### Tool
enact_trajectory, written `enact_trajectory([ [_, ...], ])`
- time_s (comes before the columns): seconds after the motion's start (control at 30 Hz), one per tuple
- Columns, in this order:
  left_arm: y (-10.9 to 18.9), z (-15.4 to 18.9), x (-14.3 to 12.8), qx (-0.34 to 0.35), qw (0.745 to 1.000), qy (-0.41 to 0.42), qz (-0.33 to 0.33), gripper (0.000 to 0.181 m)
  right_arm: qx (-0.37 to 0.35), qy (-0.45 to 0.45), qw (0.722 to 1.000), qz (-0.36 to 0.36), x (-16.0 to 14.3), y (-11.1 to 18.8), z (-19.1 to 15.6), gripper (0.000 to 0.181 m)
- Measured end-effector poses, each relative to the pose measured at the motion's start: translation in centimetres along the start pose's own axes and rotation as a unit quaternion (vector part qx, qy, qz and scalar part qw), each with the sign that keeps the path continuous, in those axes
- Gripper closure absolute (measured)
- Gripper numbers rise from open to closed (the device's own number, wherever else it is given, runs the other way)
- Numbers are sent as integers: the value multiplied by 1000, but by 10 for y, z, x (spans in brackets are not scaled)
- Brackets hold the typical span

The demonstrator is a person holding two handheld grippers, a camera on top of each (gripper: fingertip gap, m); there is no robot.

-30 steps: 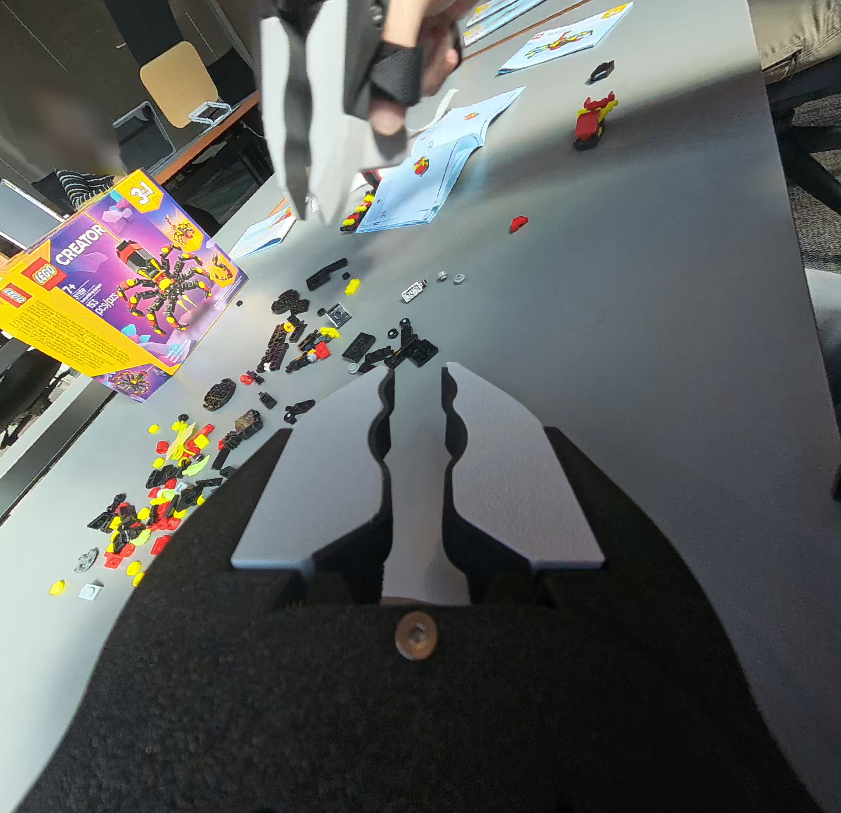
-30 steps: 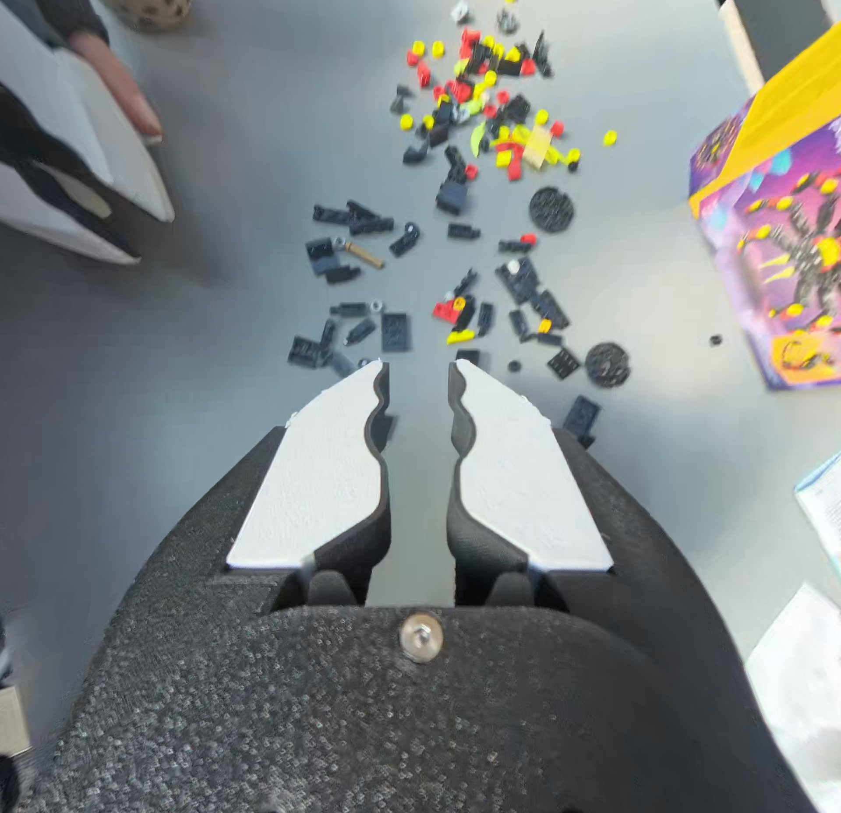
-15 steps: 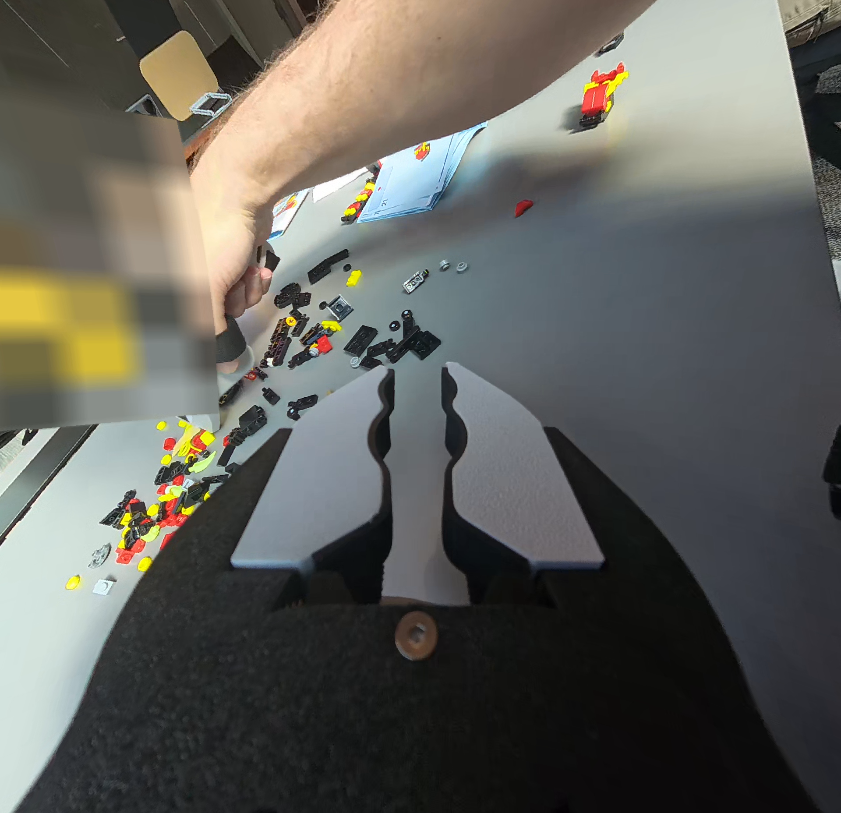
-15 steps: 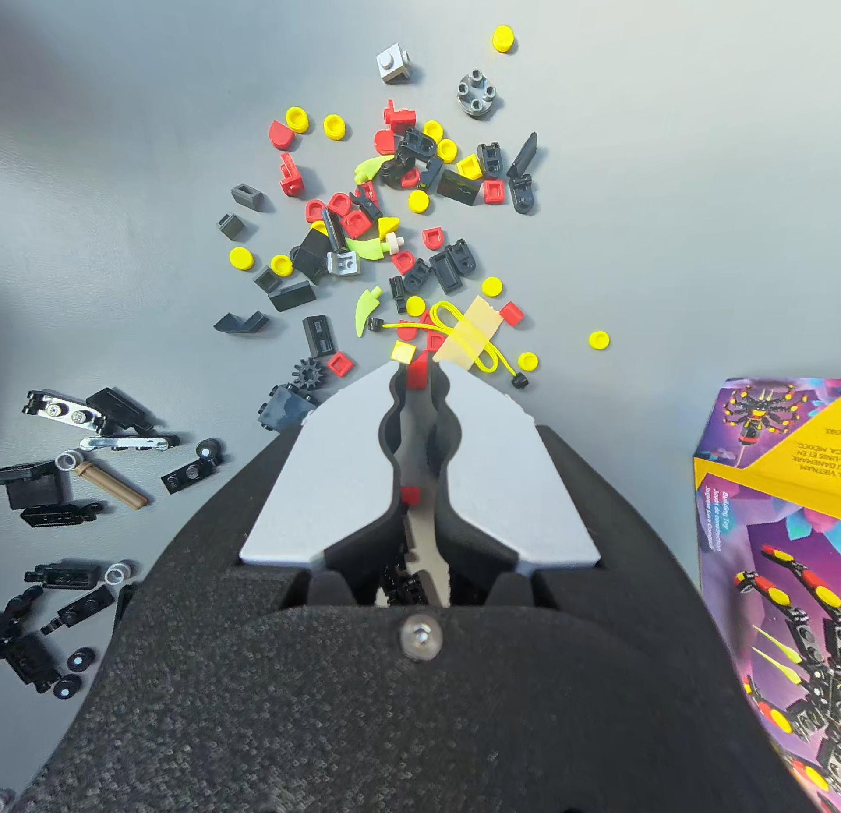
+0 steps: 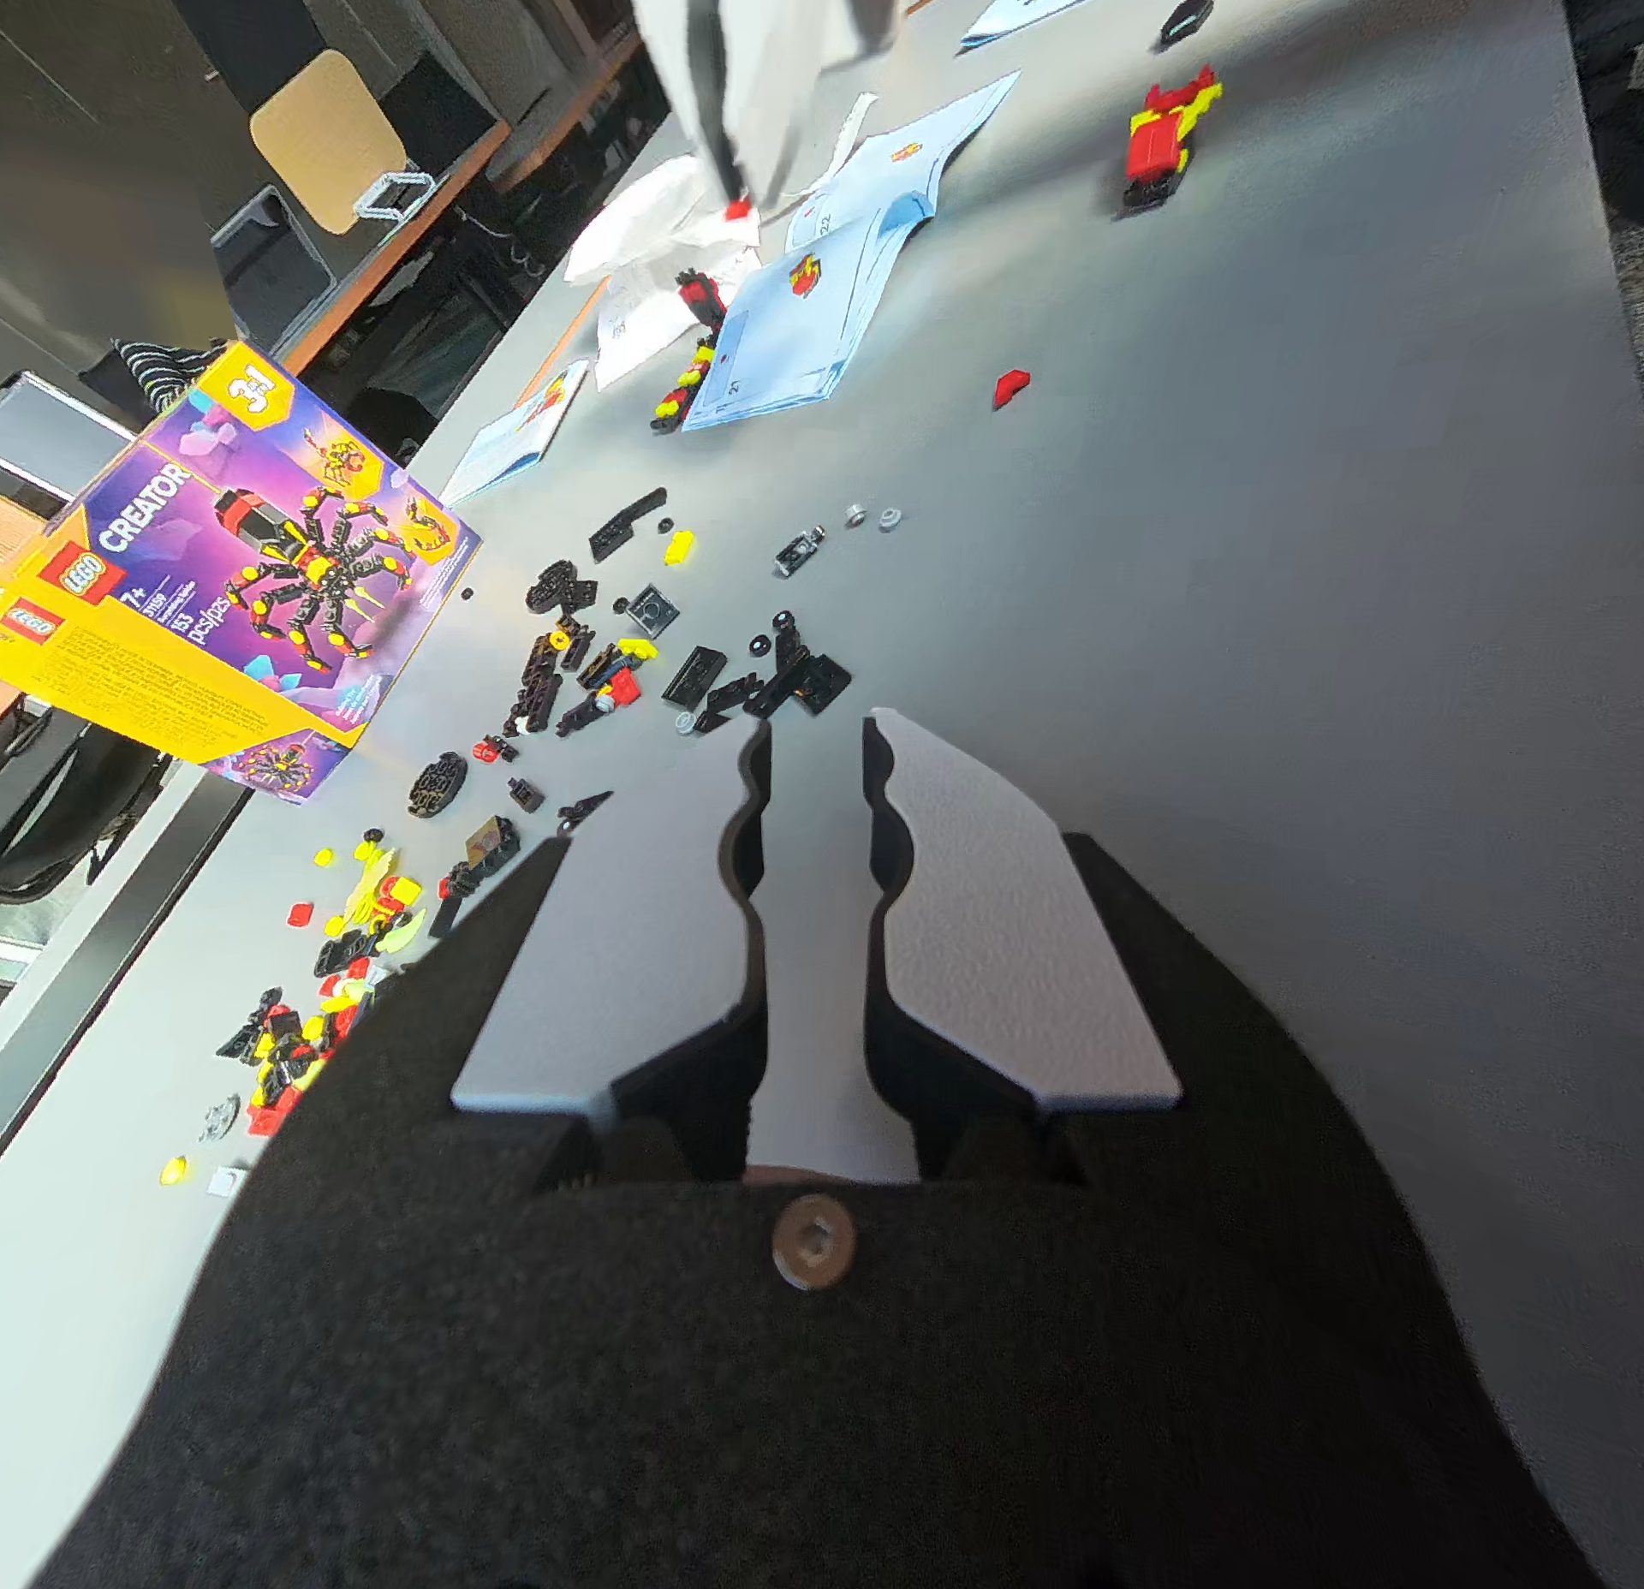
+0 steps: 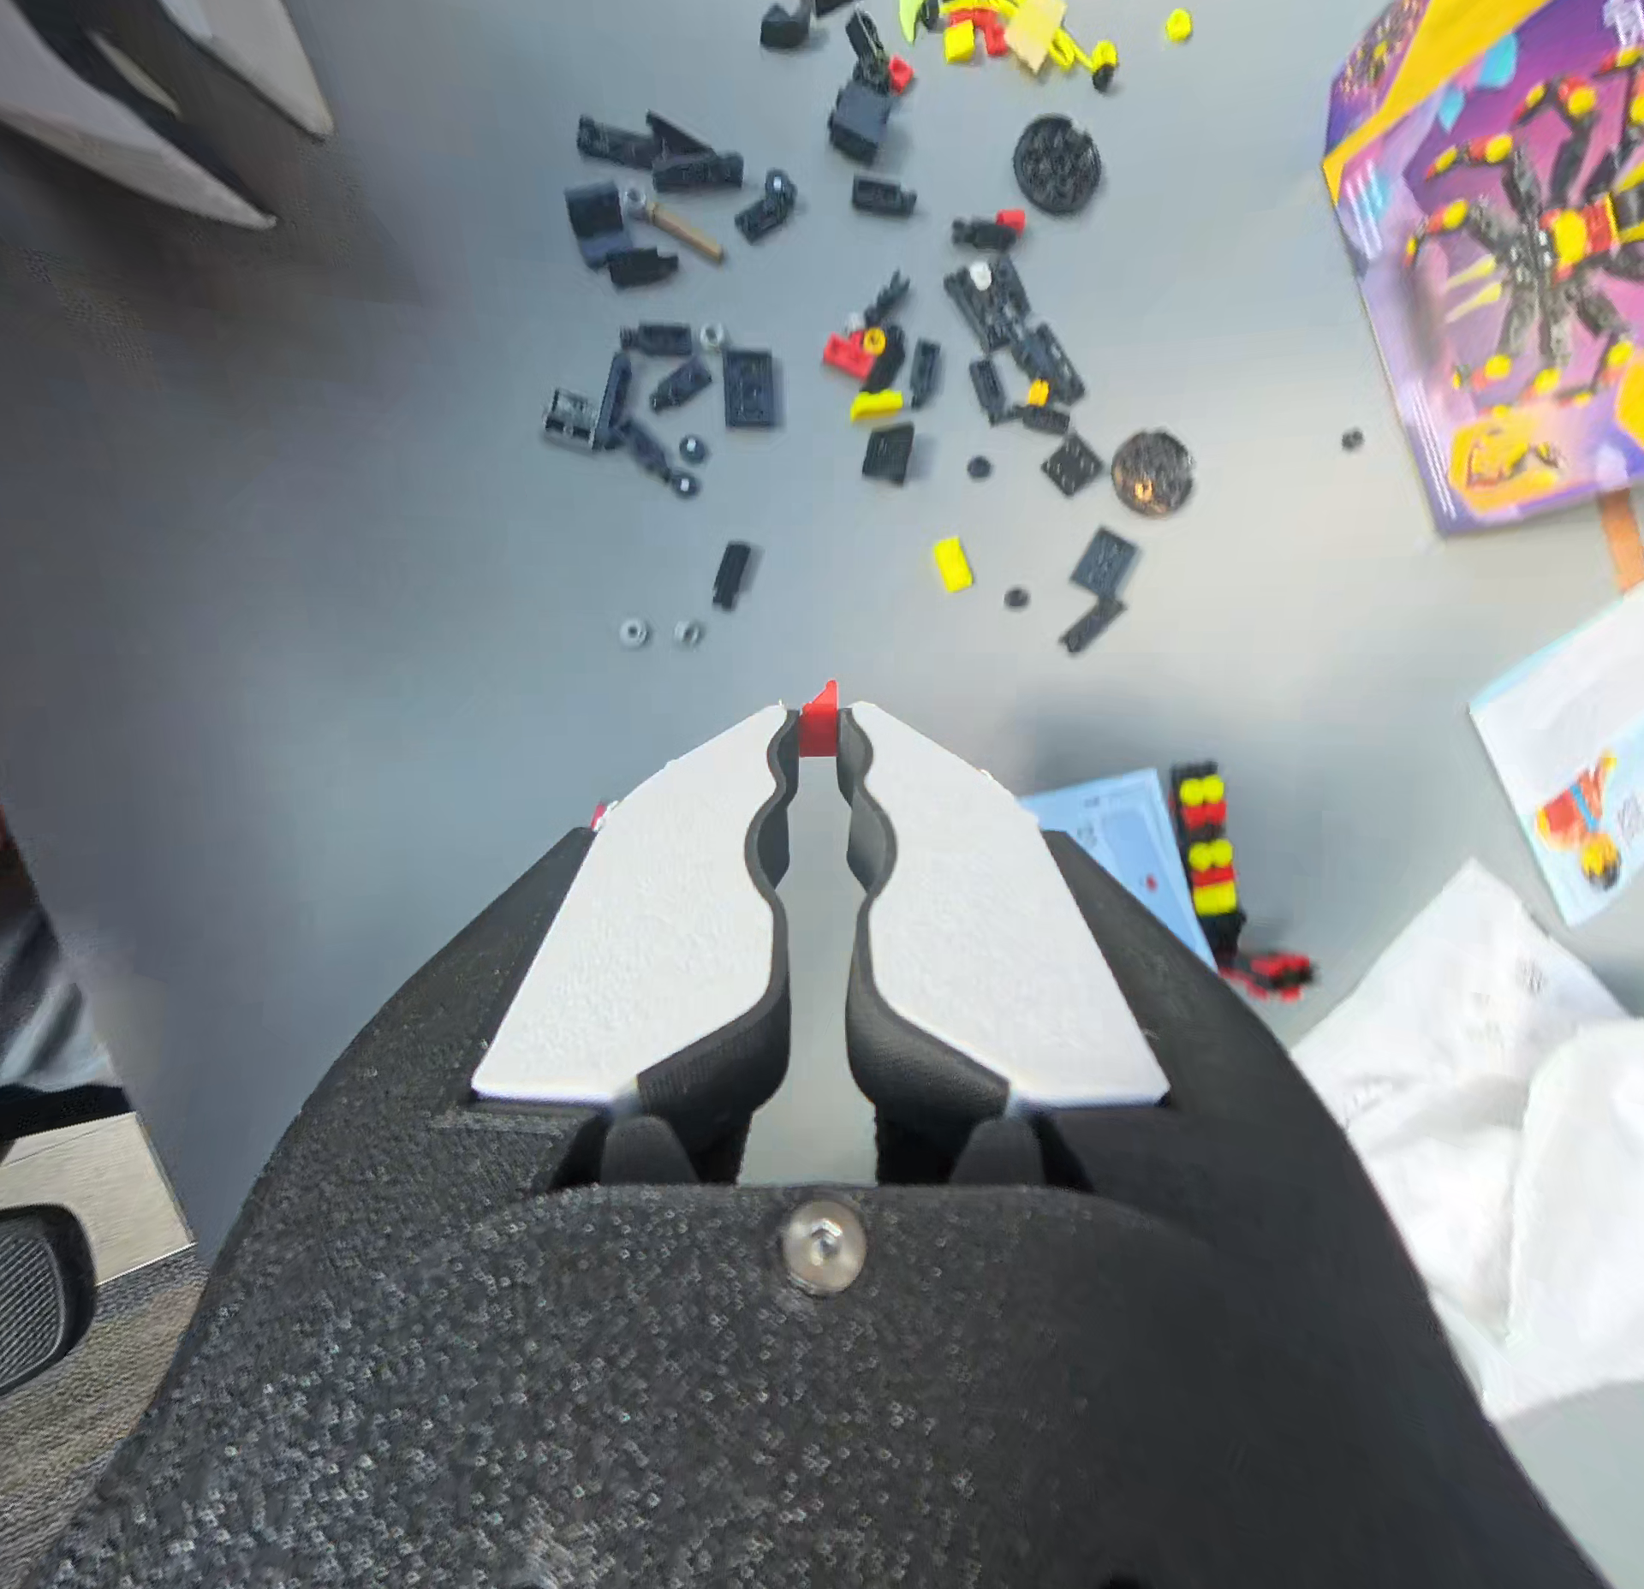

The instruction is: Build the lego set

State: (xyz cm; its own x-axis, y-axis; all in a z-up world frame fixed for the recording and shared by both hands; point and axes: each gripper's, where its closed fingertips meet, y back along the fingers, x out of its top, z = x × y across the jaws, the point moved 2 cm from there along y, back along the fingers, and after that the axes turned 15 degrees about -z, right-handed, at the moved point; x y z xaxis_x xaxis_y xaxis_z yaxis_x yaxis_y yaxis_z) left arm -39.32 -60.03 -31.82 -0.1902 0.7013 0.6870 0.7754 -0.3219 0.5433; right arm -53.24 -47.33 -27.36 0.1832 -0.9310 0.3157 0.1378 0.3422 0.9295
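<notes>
My right gripper (image 6: 817, 717) is shut on a small red lego piece (image 6: 818, 726) and holds it above the grey table (image 6: 311, 657). It also shows blurred at the top of the left wrist view (image 5: 738, 194), above the open instruction booklet (image 5: 854, 283). My left gripper (image 5: 817, 728) is open and empty, low over the table, just short of a cluster of black pieces (image 5: 783, 675). Loose black, red and yellow pieces (image 6: 890, 354) lie scattered ahead of the right gripper. A black, red and yellow segmented build (image 6: 1205, 861) lies by the booklet.
The purple and yellow set box (image 5: 222, 586) stands at the left. A small red and yellow build (image 5: 1161, 136) and a lone red piece (image 5: 1011, 387) lie at the far right. White paper bags (image 6: 1468, 1101) lie near the booklets. The table's left edge (image 5: 107, 950) is close. The gap from one gripper's tips to the other's is roughly 15 cm.
My right gripper closed on a red piece in the coloured pile, lifted it and carried it back towards the booklet. The arm that crossed the left wrist view has gone. My left gripper stayed put.
</notes>
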Motion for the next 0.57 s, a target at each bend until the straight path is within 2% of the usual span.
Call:
enact_trajectory([
  [0.1, -12, 9, 12, -19, 1000, -14, -2, 162, -29, -66, 997, -9, -88, 46, -26, 174],
  [0.17, -24, 19, 26, -46, 999, -19, -2, 162, -33, -96, 995, -1, -129, 61, -43, 174],
  [0.23, -37, 27, 44, -63, 998, -30, 1, 162, -29, -108, 994, -2, -159, 63, -56, 174],
  [0.37, -57, 42, 81, -81, 995, -55, 16, 162, -18, -97, 995, -10, -191, 48, -72, 174],
  [0.57, -79, 56, 116, -99, 993, -48, 32, 162, 6, -69, 998, -7, -204, 27, -79, 174],
])
